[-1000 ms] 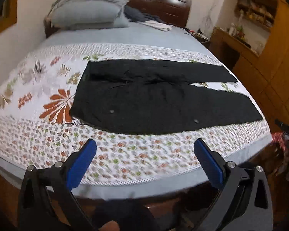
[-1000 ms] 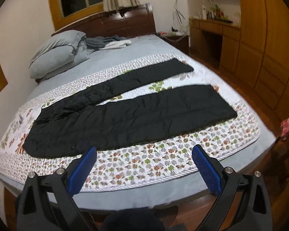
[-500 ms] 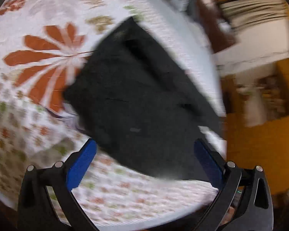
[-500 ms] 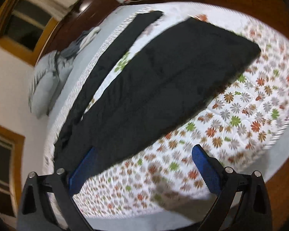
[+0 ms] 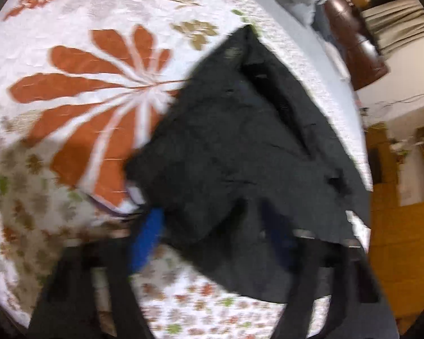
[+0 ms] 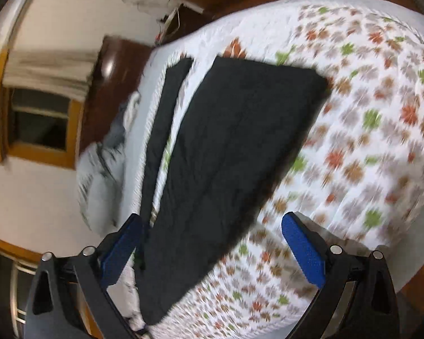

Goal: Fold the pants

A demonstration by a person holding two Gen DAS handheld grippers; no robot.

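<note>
Left wrist view: heavy blur. Black pants lie on the floral bedspread, waist corner next to the big orange leaf print. Left gripper is down at that waist edge, jaws closing, dark fabric bunched between the blue pads. Looks like the far pad is under or behind the cloth, but the blur makes actual contact hard to confirm. Wooden headboard upper right.

Right wrist view: frame rolled hard. Pants spread flat, both legs running away across the bedspread, a strip of quilt between them. Right gripper has its jaws spread wide, straddling the near leg's edge; left pad over or beside the fabric, right pad over bare quilt. Nothing pinched. Grey pillows and a window at left.
</note>
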